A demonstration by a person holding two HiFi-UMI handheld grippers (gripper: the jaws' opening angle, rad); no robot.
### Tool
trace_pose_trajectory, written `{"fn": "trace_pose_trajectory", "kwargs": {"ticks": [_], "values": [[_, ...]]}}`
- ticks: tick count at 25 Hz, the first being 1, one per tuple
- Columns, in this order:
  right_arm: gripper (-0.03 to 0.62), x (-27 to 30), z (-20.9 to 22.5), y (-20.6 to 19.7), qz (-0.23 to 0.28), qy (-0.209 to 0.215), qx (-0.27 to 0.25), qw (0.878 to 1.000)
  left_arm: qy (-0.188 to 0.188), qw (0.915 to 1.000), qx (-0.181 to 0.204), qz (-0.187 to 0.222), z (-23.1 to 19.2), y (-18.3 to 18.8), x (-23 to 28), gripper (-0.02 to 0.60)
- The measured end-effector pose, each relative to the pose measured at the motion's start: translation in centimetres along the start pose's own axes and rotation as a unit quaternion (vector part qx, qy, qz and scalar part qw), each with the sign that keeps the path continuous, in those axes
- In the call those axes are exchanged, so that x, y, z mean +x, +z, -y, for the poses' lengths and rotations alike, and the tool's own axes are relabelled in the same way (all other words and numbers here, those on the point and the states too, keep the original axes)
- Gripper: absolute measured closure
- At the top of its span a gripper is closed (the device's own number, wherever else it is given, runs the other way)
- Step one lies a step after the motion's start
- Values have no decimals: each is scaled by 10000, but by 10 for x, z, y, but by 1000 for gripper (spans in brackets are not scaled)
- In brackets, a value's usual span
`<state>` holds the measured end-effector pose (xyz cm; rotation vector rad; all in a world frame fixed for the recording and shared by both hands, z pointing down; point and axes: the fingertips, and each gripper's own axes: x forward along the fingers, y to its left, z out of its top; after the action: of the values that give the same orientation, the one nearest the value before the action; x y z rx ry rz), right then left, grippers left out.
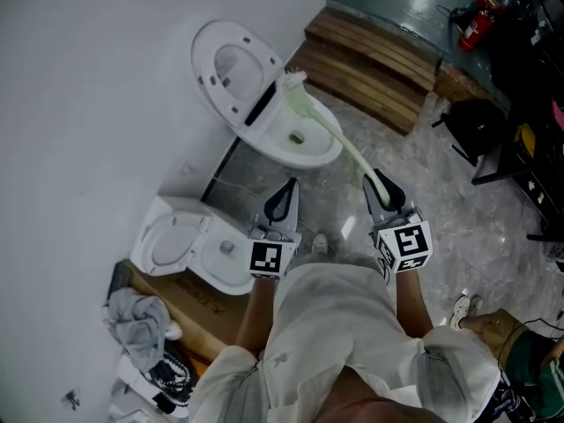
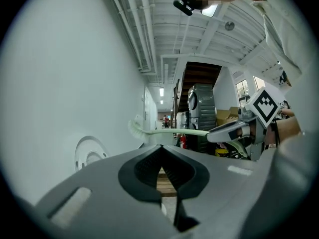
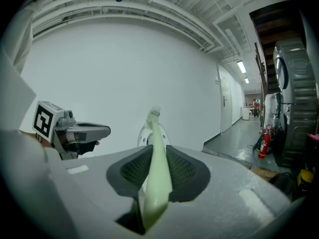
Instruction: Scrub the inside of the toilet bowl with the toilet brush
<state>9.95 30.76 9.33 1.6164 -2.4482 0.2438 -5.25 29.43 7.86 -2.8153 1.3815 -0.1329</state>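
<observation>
A pale green toilet brush [image 1: 328, 130] reaches from my right gripper [image 1: 381, 188] up to the white toilet bowl [image 1: 295, 139]; its bristle head [image 1: 292, 81] sits over the bowl's back rim by the raised lid [image 1: 231, 69]. My right gripper [image 3: 155, 183] is shut on the brush handle [image 3: 157, 168]. In the left gripper view the toilet brush [image 2: 169, 131] crosses level in front. My left gripper [image 1: 282, 201] is shut and holds nothing, its jaws [image 2: 160, 168] touching at the tips.
A second white toilet [image 1: 189, 249] lies at the left on a cardboard box [image 1: 189, 307]. Grey cloth [image 1: 137, 320] and clutter sit beside it. A wooden pallet [image 1: 370, 64] lies behind the bowl. A red fire extinguisher [image 1: 476, 25] and black gear [image 1: 476, 126] stand at right.
</observation>
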Motion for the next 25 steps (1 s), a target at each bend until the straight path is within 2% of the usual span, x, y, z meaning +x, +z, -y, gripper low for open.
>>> {"fn": "trace_pose_trajectory", "kwargs": {"ticks": [9,16,21,25], "values": [[508,65,28,-14,-322,110,61,9994,-89,9978,-259,-603,-29,-49,52,561],[507,120,64,-36,-711,456,183,9963,-24,9969,-421,-663,-42,-67,109,563],[508,167,96,-46,-1067,780,141,9911,101,9945,-577,-866,-52,-84,156,561],[508,197,119,-59,-1305,981,146,9865,371,9900,-760,-1125,-63,-110,177,561]]}}
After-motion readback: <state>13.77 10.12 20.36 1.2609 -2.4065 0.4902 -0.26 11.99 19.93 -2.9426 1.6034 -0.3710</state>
